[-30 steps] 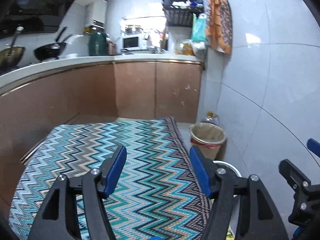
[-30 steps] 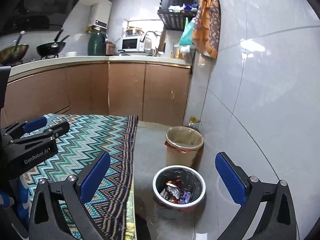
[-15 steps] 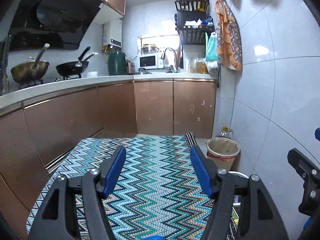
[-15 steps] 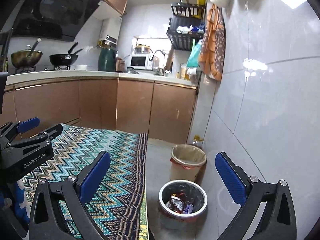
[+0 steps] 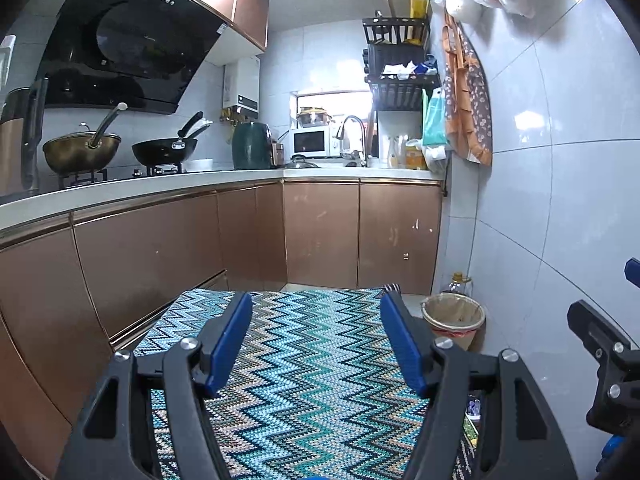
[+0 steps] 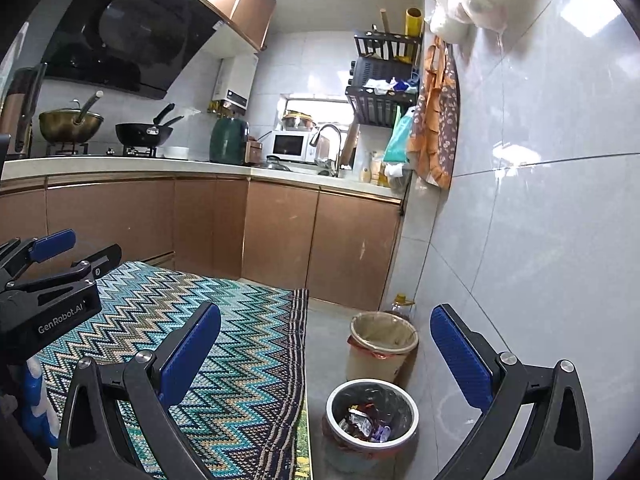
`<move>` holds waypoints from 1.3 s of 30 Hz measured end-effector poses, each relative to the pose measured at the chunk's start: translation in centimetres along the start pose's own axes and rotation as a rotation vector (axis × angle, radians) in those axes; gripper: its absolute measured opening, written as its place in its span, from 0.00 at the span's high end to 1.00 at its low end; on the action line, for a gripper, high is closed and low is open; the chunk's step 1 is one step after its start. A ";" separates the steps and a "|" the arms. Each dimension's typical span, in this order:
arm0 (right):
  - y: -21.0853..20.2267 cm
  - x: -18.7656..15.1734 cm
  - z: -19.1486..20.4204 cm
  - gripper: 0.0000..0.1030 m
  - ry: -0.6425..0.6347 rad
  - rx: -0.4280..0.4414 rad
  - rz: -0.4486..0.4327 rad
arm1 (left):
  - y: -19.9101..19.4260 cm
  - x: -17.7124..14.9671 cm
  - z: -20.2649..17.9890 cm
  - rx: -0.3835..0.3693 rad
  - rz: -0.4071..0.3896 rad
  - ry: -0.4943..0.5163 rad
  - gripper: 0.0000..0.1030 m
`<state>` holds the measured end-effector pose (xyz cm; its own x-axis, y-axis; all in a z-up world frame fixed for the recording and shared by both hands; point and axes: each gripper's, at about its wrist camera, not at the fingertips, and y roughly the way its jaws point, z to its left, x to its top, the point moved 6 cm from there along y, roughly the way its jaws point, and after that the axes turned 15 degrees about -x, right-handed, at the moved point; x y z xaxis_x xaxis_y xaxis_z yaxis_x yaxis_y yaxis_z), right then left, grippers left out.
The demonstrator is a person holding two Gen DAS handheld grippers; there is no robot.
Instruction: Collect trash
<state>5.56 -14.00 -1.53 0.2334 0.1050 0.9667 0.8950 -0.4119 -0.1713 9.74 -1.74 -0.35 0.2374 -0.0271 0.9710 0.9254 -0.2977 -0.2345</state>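
My left gripper (image 5: 316, 340) stands open over the zigzag rug (image 5: 304, 380), nothing between its blue pads. My right gripper (image 6: 326, 348) is open too, its jaws spread wide and bare. Below it on the floor sits a round metal bin (image 6: 370, 416) holding crumpled wrappers (image 6: 362, 424). Behind that bin a beige bin with a bag liner (image 6: 380, 346) stands by the tiled wall; the same beige bin (image 5: 454, 322) shows at the rug's right edge in the left wrist view. The left gripper (image 6: 48, 292) appears at the left edge of the right wrist view.
Brown cabinets (image 5: 320, 232) under a white counter (image 5: 160, 184) run along the left and back. Woks (image 5: 80, 152), a microwave (image 5: 312, 142) and a sink tap stand on it. A tiled wall (image 6: 540, 240) closes the right side. An oil bottle (image 5: 460, 282) stands behind the beige bin.
Both grippers have risen and tilted upward, so more of the counter, hood and shelves shows and the bins sit lower in view. Both stay open with nothing in them.
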 end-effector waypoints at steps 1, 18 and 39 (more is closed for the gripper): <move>-0.1 0.0 0.0 0.00 0.000 0.001 -0.002 | -0.1 0.0 0.1 0.002 -0.002 -0.002 0.37; -0.7 0.2 -1.0 0.00 0.029 0.004 -0.017 | -1.8 0.5 0.1 0.013 -0.035 -0.002 0.37; -0.5 0.0 -2.2 0.00 0.063 -0.016 -0.002 | -2.1 0.4 0.0 0.016 -0.028 0.013 0.37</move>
<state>4.27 -15.77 -1.02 0.2065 0.0487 0.9772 0.8890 -0.4264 -0.1666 7.88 -1.17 0.56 0.2078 -0.0311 0.9777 0.9363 -0.2831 -0.2080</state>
